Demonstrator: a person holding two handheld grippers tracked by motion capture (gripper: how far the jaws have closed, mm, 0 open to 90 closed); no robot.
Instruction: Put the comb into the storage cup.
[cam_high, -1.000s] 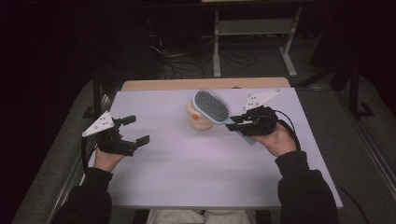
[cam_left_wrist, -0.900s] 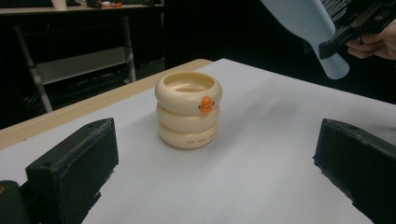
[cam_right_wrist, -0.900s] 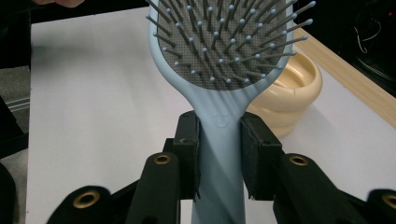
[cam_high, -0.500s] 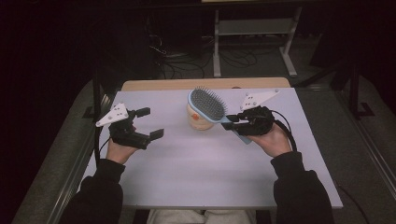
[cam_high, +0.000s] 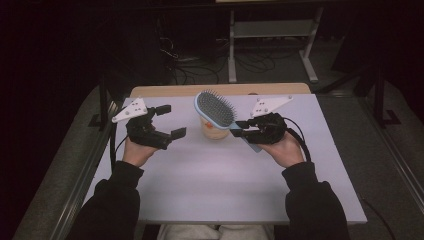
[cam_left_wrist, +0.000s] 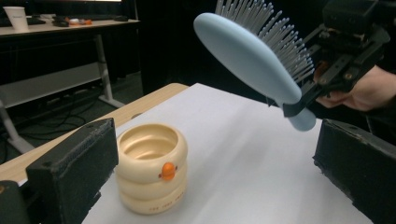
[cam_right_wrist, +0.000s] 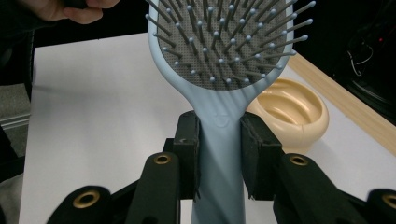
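Left tool jaws spread, empty, above white counter. Cream ring cup at center, upright on the counter. Right tool pinching blue hairbrush handle, head raised over cup, bristles up.

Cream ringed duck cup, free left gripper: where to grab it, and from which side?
Grip the cream ringed cup across its stacked-ring body, jaws straddling it, coming level from its left with the open left gripper. It stands upright, and the pale blue hairbrush in the right gripper hangs over its top.
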